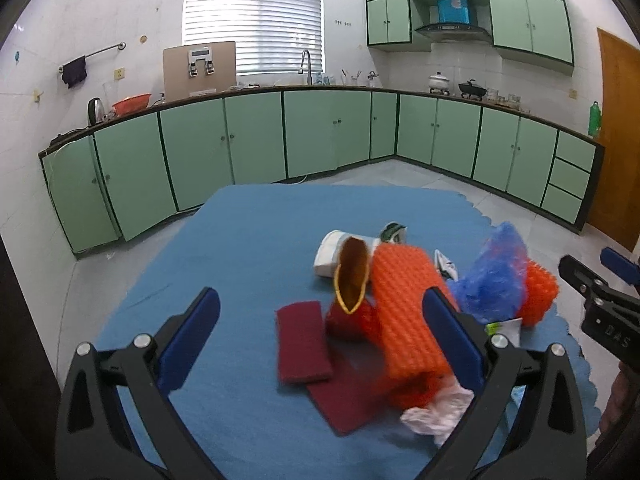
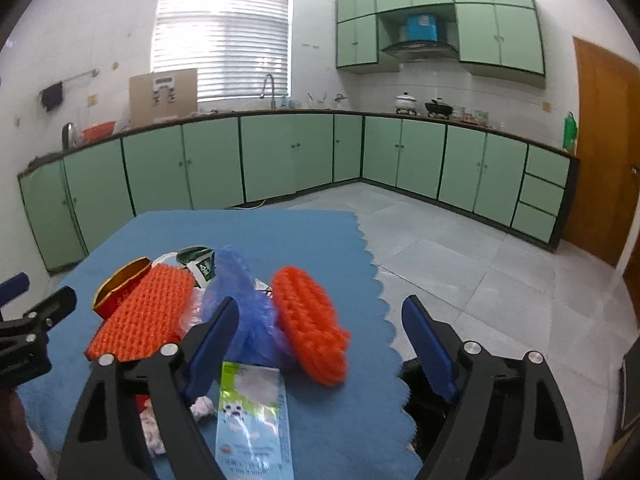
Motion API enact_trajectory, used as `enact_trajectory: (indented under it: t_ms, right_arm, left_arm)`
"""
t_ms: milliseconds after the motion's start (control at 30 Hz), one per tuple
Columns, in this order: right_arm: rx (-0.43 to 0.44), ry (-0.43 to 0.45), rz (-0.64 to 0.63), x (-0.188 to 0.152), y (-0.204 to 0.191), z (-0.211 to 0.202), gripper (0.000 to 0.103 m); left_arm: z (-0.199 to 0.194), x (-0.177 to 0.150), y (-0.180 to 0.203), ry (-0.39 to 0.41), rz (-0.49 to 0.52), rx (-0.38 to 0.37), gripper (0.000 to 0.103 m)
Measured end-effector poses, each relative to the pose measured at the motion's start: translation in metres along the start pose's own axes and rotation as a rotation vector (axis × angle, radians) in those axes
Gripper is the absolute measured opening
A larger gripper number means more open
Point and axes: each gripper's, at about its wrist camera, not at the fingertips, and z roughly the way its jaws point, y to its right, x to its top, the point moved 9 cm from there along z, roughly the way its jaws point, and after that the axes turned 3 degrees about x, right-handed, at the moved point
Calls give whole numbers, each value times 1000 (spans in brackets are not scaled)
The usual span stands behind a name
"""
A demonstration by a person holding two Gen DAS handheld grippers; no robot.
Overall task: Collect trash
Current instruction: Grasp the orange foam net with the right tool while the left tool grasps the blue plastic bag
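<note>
A heap of trash lies on the blue tablecloth. It holds a long orange foam net, a red packet with a gold inside, a white cup, dark red cloth pieces, a blue plastic bag and a crumpled tissue. My left gripper is open over the heap, its right finger beside the long net. My right gripper is open around a second orange foam net, without touching it. A green-and-white wipes packet lies under its left finger.
The cloth's scalloped edge runs just right of the heap, with grey floor tiles beyond. Green cabinets line the far walls. A wooden door stands at the right. Bare cloth stretches left of the heap.
</note>
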Motion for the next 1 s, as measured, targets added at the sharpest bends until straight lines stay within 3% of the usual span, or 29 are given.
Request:
enact_trajectory:
  t_ms: [333, 500, 567, 633, 900, 1000]
  right_arm:
    - [0, -122, 30, -29, 18, 42, 68]
    - [47, -164, 33, -42, 21, 54, 48]
    - [67, -175, 37, -45, 21, 59, 32]
    - [94, -180, 35, -46, 19, 61, 26]
    - [111, -132, 57, -40, 35, 42, 23]
    - [92, -118, 63, -35, 45, 36, 23]
  left_arm:
    - [15, -15, 11, -40, 19, -42, 97]
    - [16, -19, 29, -48, 30, -66, 97]
    - [15, -20, 35, -46, 37, -71, 97]
    - [16, -20, 41, -47, 42, -78, 97]
    - [12, -17, 68, -38, 52, -119, 97]
    - [14, -13, 84, -36, 51, -143, 93]
